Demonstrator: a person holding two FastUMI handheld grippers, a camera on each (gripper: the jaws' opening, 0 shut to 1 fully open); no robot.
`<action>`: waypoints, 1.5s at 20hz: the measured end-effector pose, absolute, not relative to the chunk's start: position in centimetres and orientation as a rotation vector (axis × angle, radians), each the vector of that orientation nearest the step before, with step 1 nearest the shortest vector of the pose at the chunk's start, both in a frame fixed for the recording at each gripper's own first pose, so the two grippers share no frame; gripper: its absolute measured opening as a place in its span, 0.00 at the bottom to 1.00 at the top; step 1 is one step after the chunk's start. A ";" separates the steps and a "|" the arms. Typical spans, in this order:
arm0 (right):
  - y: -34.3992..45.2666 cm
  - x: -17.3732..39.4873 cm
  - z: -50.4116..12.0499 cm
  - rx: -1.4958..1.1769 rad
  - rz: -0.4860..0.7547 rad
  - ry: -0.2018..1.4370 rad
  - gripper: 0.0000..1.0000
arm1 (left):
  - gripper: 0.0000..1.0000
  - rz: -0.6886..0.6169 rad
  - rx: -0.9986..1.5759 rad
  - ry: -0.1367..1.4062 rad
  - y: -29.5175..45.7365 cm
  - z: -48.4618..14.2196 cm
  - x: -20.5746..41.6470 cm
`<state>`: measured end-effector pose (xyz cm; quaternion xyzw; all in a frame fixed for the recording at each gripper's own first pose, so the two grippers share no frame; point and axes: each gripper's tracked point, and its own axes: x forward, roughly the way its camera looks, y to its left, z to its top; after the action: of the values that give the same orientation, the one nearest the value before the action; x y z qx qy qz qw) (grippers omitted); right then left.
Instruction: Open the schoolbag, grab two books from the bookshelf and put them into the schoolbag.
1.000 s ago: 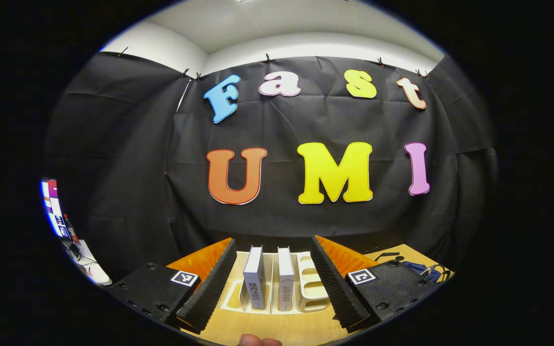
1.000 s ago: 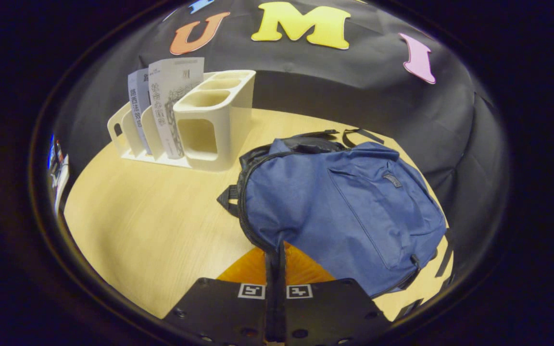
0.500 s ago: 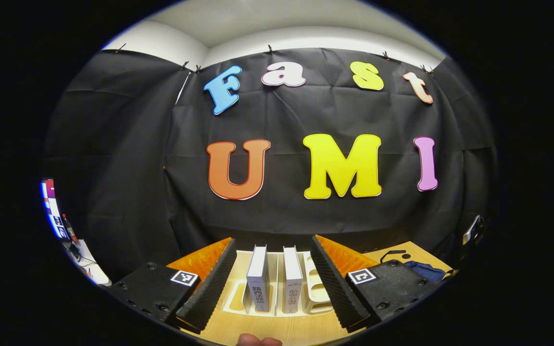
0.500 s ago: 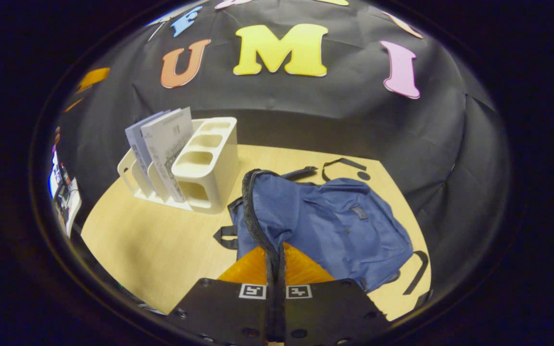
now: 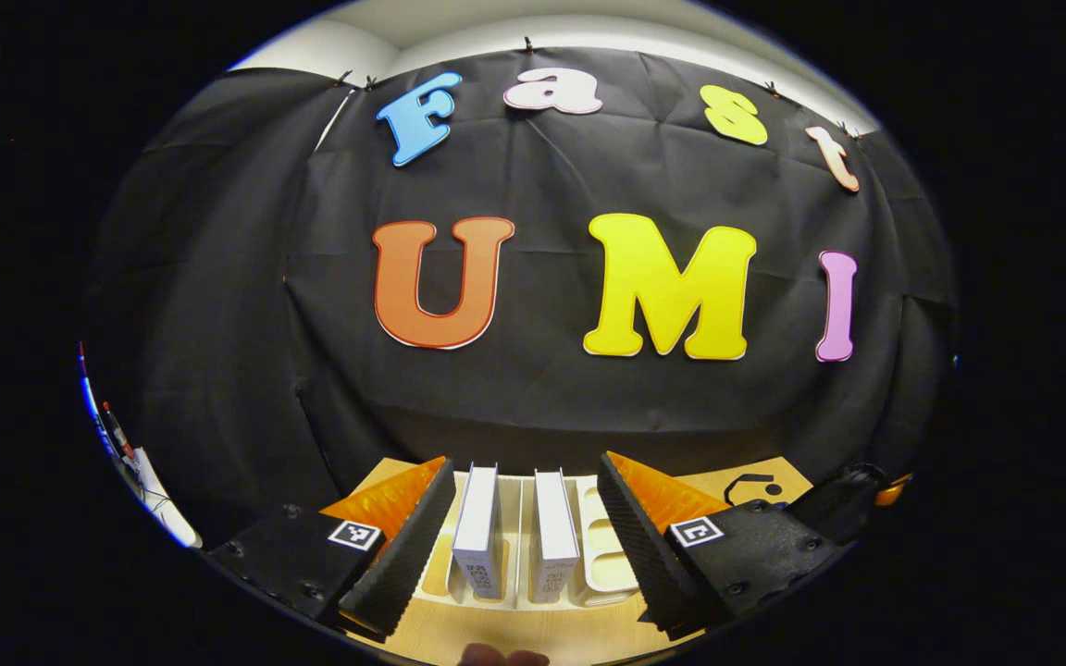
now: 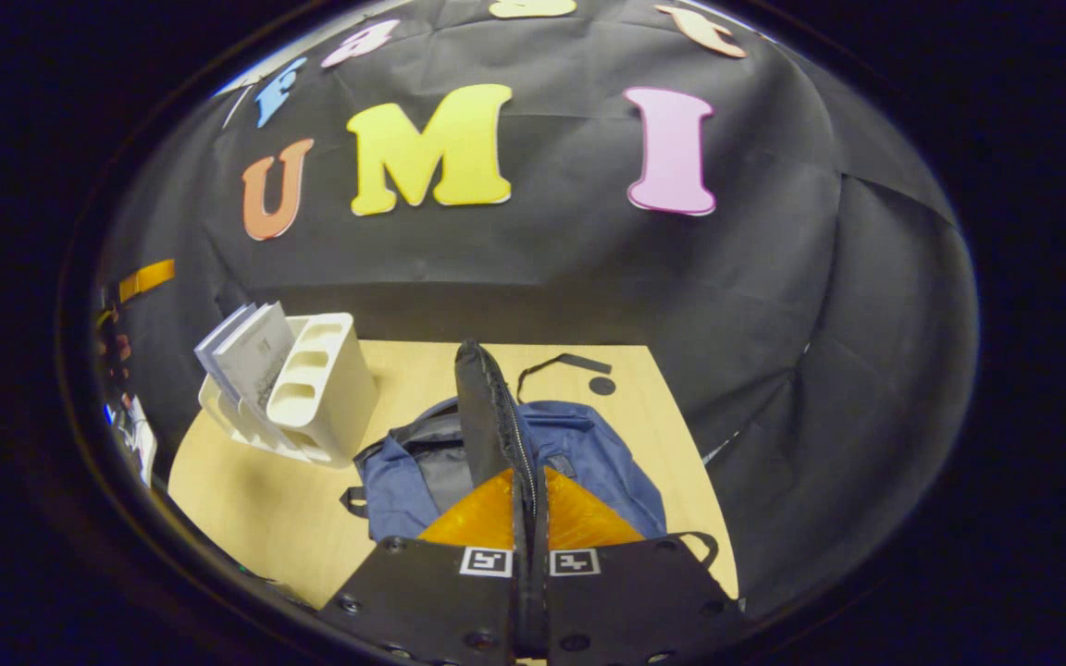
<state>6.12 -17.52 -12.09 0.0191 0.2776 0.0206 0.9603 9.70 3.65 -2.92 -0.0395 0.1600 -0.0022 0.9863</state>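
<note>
Two white-spined books (image 5: 476, 527) (image 5: 553, 529) stand upright in the cream bookshelf (image 5: 609, 555). My left gripper (image 5: 526, 467) is open above them, one finger on each side of the pair, not touching. In the right gripper view the blue schoolbag (image 6: 607, 462) lies on the wooden table (image 6: 246, 499). My right gripper (image 6: 528, 476) is shut on the zipper edge of the bag's flap (image 6: 487, 416) and holds it raised, so the dark inside of the bag shows. The bookshelf (image 6: 325, 398) with the books (image 6: 251, 356) stands left of the bag.
A black strap (image 6: 561, 363) trails from the bag toward the back of the table; the strap (image 5: 750, 486) also lies right of the shelf. The black cloth wall closes in the table at the back and right. Bare tabletop lies in front of the shelf.
My right gripper has risen and pulled the bag's flap up, opening the bag. My left gripper has moved closer over the two books.
</note>
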 end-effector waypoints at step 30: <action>-26.6 7.6 -12.6 0.143 0.015 0.571 0.00 | 0.66 -0.028 -0.031 1.498 -0.6 -24.1 13.4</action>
<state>7.60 -26.62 -12.64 0.0707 0.2815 0.0074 0.9569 13.36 -0.63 -24.07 -0.0142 0.6807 -0.0125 0.7323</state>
